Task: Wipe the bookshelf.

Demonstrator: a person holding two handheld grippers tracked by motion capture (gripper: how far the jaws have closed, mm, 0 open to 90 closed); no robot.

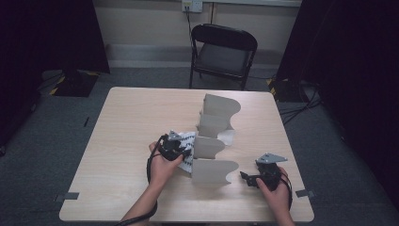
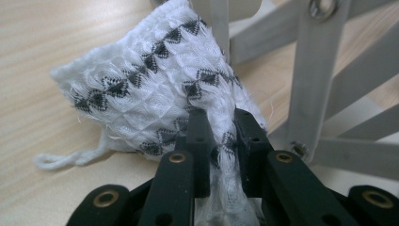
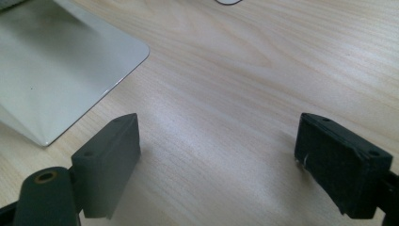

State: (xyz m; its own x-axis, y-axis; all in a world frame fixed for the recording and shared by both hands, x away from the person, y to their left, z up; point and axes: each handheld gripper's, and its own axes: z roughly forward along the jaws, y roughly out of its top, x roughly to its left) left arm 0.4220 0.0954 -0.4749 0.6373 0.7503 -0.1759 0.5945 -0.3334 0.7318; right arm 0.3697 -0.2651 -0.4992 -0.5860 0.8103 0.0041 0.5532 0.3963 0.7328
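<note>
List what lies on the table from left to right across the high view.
Left claw shut on the white patterned cloth → grey folding rack → right claw, open over the bare table.
</note>
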